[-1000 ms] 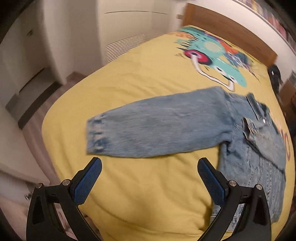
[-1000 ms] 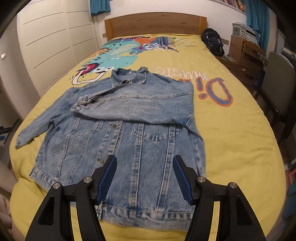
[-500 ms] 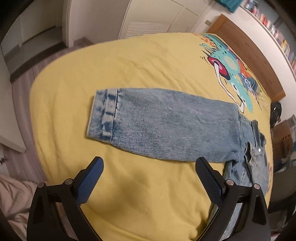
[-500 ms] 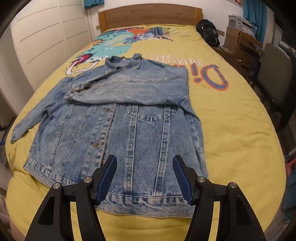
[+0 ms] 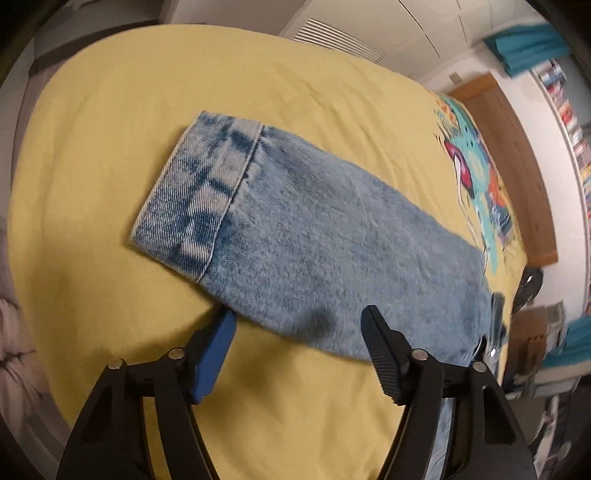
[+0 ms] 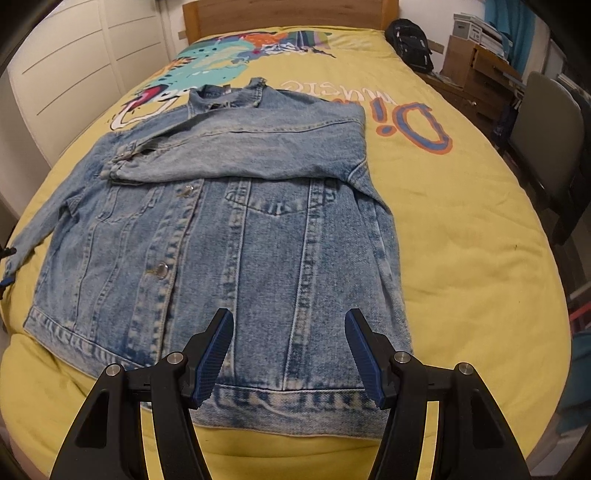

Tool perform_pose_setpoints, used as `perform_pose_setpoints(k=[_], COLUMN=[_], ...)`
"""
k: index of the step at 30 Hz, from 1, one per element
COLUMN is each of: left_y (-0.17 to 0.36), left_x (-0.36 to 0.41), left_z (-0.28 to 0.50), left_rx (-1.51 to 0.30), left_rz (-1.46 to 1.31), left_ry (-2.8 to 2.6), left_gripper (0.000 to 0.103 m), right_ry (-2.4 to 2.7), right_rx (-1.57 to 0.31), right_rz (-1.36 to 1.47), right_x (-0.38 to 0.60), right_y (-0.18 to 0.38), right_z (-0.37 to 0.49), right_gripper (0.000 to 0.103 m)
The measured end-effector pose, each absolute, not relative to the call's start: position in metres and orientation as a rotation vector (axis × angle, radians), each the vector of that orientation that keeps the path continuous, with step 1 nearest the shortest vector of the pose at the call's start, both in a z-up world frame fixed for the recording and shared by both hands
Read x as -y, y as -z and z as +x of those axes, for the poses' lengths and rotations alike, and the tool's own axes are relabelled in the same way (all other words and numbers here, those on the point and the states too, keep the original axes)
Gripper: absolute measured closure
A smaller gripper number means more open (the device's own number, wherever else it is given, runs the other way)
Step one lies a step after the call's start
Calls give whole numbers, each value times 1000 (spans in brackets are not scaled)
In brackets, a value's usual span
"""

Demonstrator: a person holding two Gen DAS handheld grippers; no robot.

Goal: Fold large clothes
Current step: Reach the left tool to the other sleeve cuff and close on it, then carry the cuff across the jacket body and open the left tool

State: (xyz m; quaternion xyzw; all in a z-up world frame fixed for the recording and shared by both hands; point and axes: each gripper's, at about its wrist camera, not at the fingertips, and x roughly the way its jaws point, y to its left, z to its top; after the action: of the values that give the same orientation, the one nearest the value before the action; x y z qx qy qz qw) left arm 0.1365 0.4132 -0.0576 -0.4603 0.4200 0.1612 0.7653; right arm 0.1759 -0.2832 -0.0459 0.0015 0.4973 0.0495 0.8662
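Observation:
A light blue denim jacket lies front up on the yellow bedspread. One sleeve is folded across its chest. The other sleeve stretches out to the left, its cuff flat on the bed. My left gripper is open, its jaws straddling the near edge of that sleeve just behind the cuff; one fingertip is tucked under the fabric edge. My right gripper is open and empty, hovering over the jacket's bottom hem.
A wooden headboard stands at the far end. A black backpack lies at the bed's far right corner. A grey chair and desk clutter stand to the right. White wardrobe doors line the left side.
My left gripper has moved in close to the outstretched sleeve, from well short of it to straddling its edge near the cuff. My right gripper has moved slightly nearer the hem.

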Motion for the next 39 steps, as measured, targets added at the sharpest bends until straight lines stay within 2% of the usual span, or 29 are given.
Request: perform_pose_setpoints(k=[3,6,12,14,20,30,39], left_y=[60,61,63,62,50,6,-42], left_x=[-425,-435,-453,-459,-460,-436,-380], left_z=[132,127,116,114,112,131,181], left_rx=[-867,-821,-787,-814,-812,-744,-711], left_rz=[-1056,-1108,-1171,-1160,-1123,-1083,-1011], left_ry=[-353,-357,-367,-394,-374,-257,-141], left_gripper=[43,49,78,94,99,100,100], right_ry=[-94,-84,-68,-67,-70,-78,-74], right_rx=[-1053,-1057,-1060,-1060,-1057,-1045,-1022], right_rz=[-6,-9,-8,-8,-11,12,42], right_x=[286,289,296,297,300,308,326], right_y=[48,49,48,48,48,48,46], right_z=[179,180,181,180,179,177,175], right_gripper=[39,39,39,39,39,39,39])
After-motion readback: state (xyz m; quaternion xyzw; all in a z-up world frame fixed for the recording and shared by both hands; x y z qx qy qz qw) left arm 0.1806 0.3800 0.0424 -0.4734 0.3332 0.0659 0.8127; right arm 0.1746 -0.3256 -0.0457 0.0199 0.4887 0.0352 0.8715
